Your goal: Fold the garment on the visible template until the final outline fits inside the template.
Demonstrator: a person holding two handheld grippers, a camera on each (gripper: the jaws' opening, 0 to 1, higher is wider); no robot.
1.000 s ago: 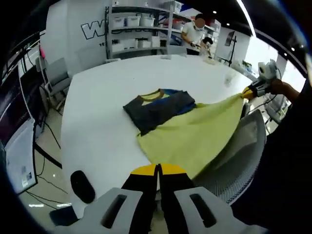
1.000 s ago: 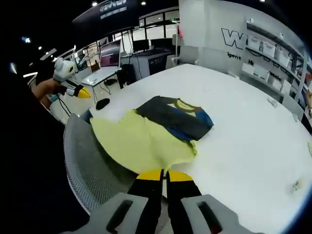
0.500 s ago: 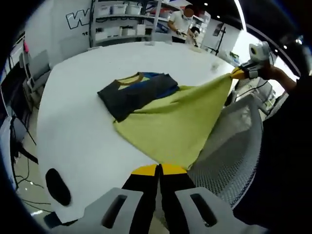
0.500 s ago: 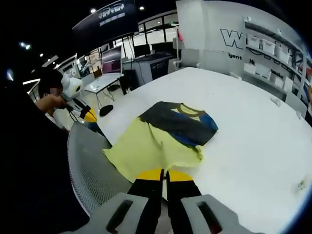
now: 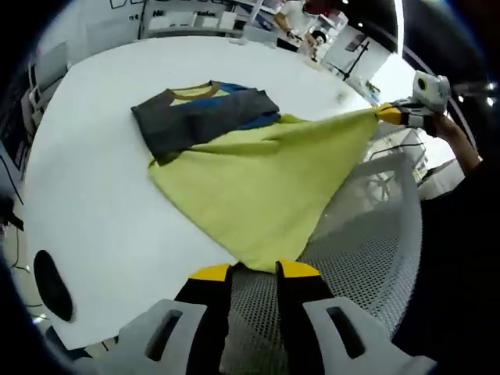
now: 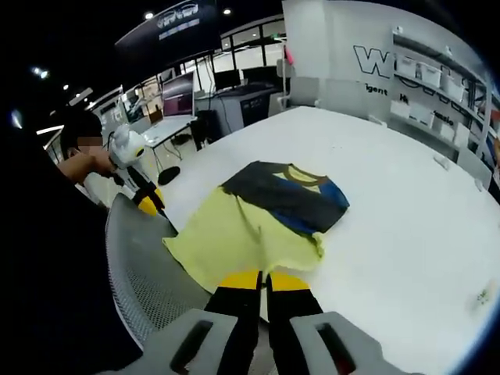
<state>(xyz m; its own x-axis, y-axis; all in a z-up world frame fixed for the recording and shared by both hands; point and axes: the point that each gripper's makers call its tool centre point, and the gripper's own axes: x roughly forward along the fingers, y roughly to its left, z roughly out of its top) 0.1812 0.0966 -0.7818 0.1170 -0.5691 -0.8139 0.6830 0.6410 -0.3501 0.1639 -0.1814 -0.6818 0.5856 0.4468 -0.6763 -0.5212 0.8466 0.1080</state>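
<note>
On one white table point(image 5: 101, 195), one garment point(image 5: 258, 180), its hem in two clamped claws

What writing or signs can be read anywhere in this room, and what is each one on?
"W": a large outlined letter on the white back wall, the start of a word cut off by the shelves.
Small dark print just under that letter: too small to read.
White lettering on the dark overhead sign: too blurred to read.
Dark lettering on the wall at the top of the left gripper view: cut off and blurred, unreadable.
</note>
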